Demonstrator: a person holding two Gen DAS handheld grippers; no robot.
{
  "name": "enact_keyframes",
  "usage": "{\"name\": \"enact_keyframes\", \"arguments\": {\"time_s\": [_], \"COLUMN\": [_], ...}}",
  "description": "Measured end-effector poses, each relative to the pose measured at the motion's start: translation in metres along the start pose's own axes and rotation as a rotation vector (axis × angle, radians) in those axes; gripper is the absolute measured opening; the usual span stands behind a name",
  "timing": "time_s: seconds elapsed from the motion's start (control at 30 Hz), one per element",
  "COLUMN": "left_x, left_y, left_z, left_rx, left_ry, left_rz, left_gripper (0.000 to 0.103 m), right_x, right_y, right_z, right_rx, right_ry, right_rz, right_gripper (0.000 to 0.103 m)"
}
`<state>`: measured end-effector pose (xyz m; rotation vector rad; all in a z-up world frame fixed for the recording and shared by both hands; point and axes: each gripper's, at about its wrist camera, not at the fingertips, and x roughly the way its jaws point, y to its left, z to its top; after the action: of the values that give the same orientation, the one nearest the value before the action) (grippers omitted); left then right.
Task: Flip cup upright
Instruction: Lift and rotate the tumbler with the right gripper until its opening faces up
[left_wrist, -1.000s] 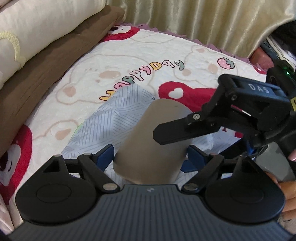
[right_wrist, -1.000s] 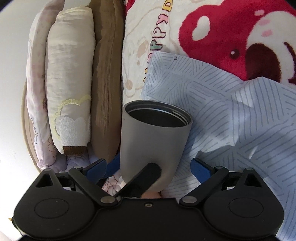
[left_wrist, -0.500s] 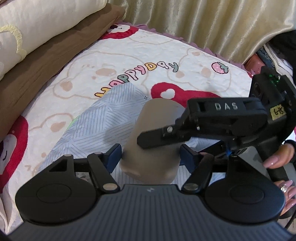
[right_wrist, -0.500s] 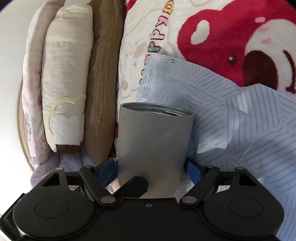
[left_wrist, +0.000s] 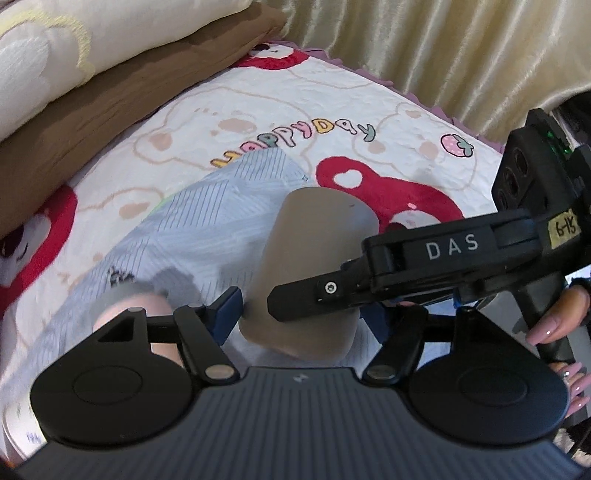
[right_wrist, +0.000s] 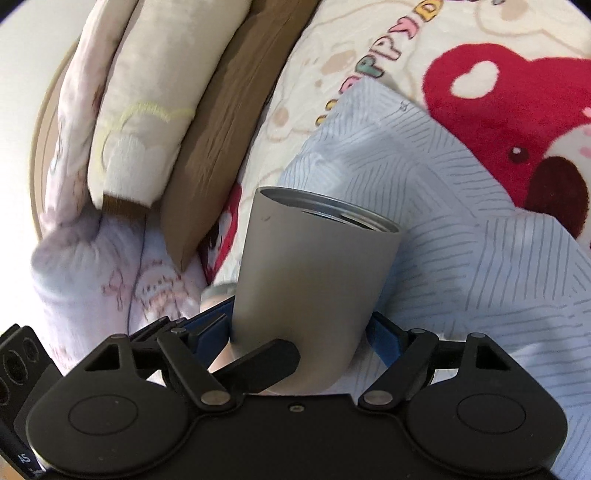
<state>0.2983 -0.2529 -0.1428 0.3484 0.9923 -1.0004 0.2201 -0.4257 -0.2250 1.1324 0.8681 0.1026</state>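
A grey metal cup (left_wrist: 314, 266) is held in the air above the bed. In the left wrist view my left gripper (left_wrist: 301, 314) is shut on the cup, its blue pads on either side, and I see the cup's closed base end pointing away. My right gripper (right_wrist: 301, 332) is also shut on the cup (right_wrist: 317, 269); in its view the open rim points away. The right gripper's black body (left_wrist: 424, 266) crosses in front of the cup from the right. One black finger of the left gripper (right_wrist: 258, 363) lies across the cup's near end.
The bed has a white bear quilt (left_wrist: 258, 122) with "Happy Day" lettering and a light blue striped cloth (right_wrist: 461, 221) under the cup. A brown pillow (left_wrist: 110, 96) and cream pillows (right_wrist: 147, 92) lie at the left. A curtain (left_wrist: 424, 48) hangs behind.
Both grippers have turned with the cup held between them. The right gripper's body has swung further across the left view. The cup's rim now tilts more edge-on in the right view.
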Motion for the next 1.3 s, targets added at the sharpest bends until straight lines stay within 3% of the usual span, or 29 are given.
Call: {"name": "enact_keyframes", "arguments": {"time_s": [0.43, 0.73, 1.1, 1.3], "left_x": [-0.032, -0.072, -0.113, -0.12], "left_y": [-0.014, -0.016, -0.025, -0.038], "left_z": [-0.053, -0.116, -0.178, -0.199], "left_rx": [-0.074, -0.165, -0.224, -0.18], "left_ry": [0.0, -0.032, -0.117, -0.154], "left_rz": [-0.001, 0.027, 0.073, 0.129], "left_gripper": [0.068, 0.067, 0.066, 0.066], "right_x": [-0.008, -0.002, -0.004, -0.005], "right_y": [0.02, 0.052, 0.081, 0.083], "right_z": [-0.038, -0.091, -0.147, -0.168], "right_rx": [-0.147, -0.402, -0.592, -0.633], "right_ry": [0.129, 0.246, 0.29, 0.278], "right_rz": [-0.069, -0.11, -0.113, -0.097], "right_gripper": [0.085, 0.085, 0.084, 0.084]}}
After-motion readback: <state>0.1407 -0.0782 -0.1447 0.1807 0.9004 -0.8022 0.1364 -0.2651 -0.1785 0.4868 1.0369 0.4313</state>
